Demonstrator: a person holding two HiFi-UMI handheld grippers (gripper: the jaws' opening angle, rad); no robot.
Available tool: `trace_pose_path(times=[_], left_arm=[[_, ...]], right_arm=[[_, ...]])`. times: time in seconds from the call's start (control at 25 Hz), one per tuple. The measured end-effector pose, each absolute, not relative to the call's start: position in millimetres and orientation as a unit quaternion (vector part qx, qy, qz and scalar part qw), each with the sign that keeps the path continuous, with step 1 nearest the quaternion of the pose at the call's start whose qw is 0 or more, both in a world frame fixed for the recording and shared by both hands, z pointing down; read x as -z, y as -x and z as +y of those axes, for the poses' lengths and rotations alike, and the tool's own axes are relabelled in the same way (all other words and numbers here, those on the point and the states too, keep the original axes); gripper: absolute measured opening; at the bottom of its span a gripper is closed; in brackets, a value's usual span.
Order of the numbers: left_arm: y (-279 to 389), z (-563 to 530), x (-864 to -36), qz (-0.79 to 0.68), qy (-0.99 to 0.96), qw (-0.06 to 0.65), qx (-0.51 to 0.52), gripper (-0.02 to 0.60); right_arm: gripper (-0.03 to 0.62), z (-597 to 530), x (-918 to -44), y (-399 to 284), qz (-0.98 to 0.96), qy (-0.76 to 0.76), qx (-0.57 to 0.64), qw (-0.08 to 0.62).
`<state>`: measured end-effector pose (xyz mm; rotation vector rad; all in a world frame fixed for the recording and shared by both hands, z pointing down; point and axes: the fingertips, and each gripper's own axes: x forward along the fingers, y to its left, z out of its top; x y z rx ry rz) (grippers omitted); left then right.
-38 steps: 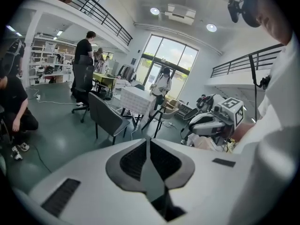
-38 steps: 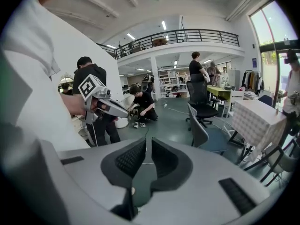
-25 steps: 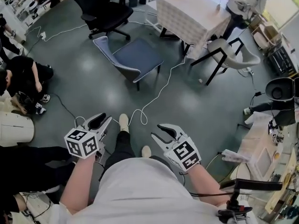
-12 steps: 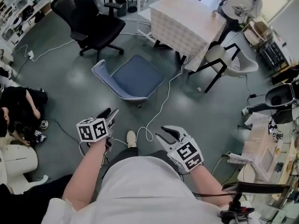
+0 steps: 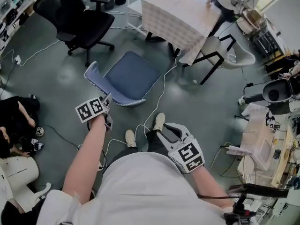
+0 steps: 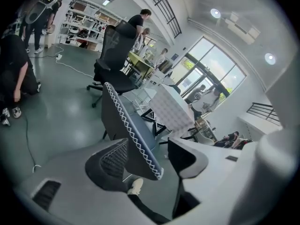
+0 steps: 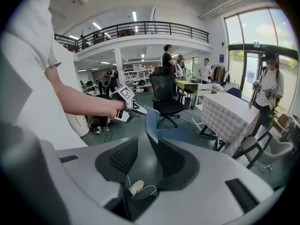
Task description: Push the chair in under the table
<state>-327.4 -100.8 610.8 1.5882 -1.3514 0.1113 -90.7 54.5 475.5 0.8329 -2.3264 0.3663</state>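
The blue chair [image 5: 131,76] stands on the grey floor, turned away from the table with the checked cloth [image 5: 180,11]. Its backrest, with a white zigzag edge [image 5: 96,81], faces me. My left gripper [image 5: 107,100] is stretched out to that backrest's near edge and its jaws are opening. In the left gripper view the backrest [image 6: 124,125] fills the gap ahead of the left gripper [image 6: 147,161], and the pads do not press on it. My right gripper [image 5: 165,130] stays low near my body, open and holding nothing. In the right gripper view the chair [image 7: 152,125] lies beyond the right gripper [image 7: 150,165].
A black office chair [image 5: 82,20] stands left of the table, and a white chair with black legs [image 5: 225,53] at its right. A white cable [image 5: 161,90] runs over the floor by the blue chair. People sit at the far left [image 5: 18,121]. Cluttered benches [image 5: 265,149] line the right.
I have stepped closer to the blue chair. My left gripper has reached forward to the backrest's edge and its jaws have spread. The right gripper shifted a little with my body.
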Motion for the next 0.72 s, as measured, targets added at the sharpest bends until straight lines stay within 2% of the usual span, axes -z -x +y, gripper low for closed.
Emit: trace_pose_path(times=[0.44,0.52,0.6,0.72], left_arm=[[332.3,-140.1,-688.0,-0.589,-0.556,0.583,-0.066,0.256],[333.5,-142.2,-690.5,-0.602,-0.541,0.583,-0.071,0.233],[334.1,-145.6,-690.7,-0.615,-0.524,0.586,-0.069,0.167],[335.4,-145.7,-690.1,-0.637,-0.496,0.586,-0.068,0.116]], right_arm=[[0.143,-15.0,-489.2,51.5,-0.885,-0.313,-0.163,0.302],[0.144,-31.7,-491.7,41.0,-0.887,-0.31,-0.167,0.3],[0.143,-50.1,-493.6,30.4,-0.888,-0.304,-0.172,0.3],[0.143,-77.1,-493.4,14.7,-0.891,-0.294,-0.175,0.298]])
